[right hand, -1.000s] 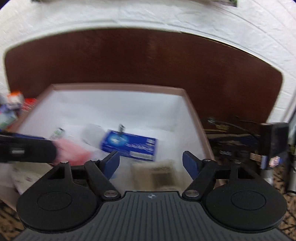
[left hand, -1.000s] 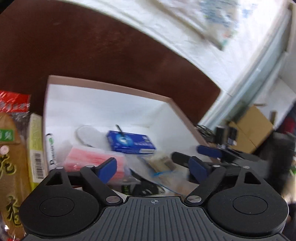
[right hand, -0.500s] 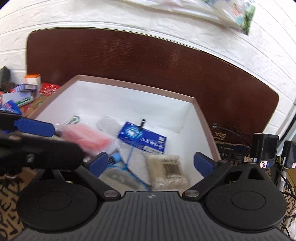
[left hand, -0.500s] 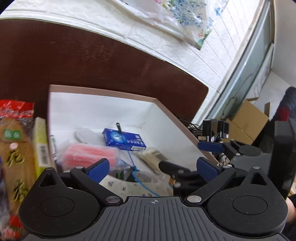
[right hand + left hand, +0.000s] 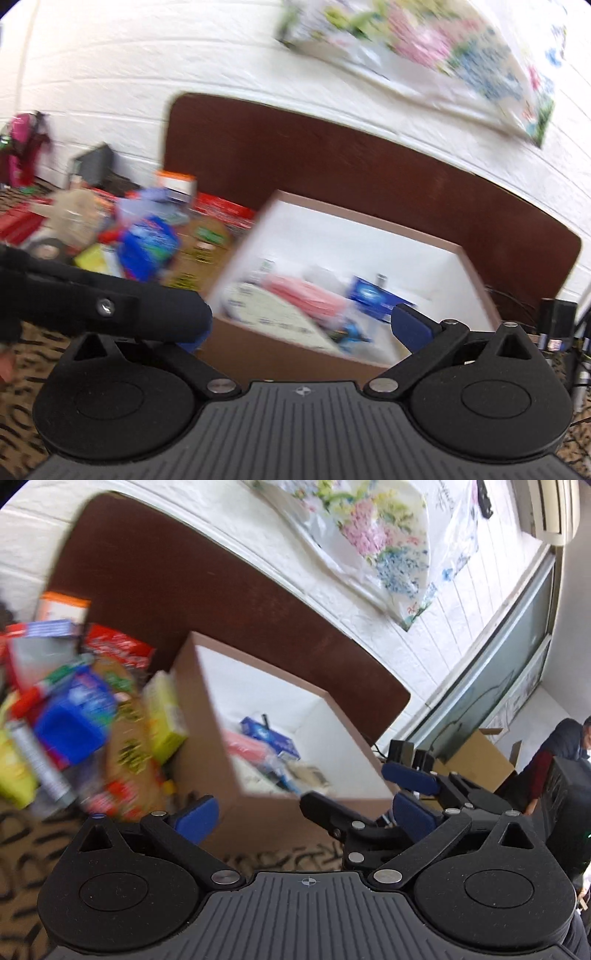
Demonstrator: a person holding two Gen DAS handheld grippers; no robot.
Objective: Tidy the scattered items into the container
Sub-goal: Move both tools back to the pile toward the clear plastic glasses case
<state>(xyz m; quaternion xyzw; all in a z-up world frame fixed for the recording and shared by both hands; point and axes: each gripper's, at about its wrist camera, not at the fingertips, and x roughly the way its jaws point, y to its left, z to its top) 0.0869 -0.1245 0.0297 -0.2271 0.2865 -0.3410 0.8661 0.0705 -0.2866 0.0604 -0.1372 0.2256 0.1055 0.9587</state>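
Observation:
A brown box with a white inside (image 5: 207,746) (image 5: 295,350) holds a blue carton (image 5: 269,734) (image 5: 373,299), a pink packet (image 5: 243,744) (image 5: 306,291) and other small items. Left of the box lies a blurred heap of scattered packets (image 5: 74,716) (image 5: 144,240), among them a yellow-green carton (image 5: 164,716). My left gripper (image 5: 301,816) is open and empty, in front of the box's near wall. My right gripper (image 5: 306,332) is open and empty, also in front of the box; it shows at the right of the left wrist view (image 5: 369,808).
A dark brown board (image 5: 369,173) stands behind the box against a white brick wall. A floral plastic bag (image 5: 369,535) hangs above. Cardboard boxes (image 5: 476,760) and a person (image 5: 565,753) are at the far right. The floor covering is leopard-patterned (image 5: 22,849).
Both grippers have pulled back and up out of the box and stayed open. The left view has swung left, bringing the heap of scattered packets into sight.

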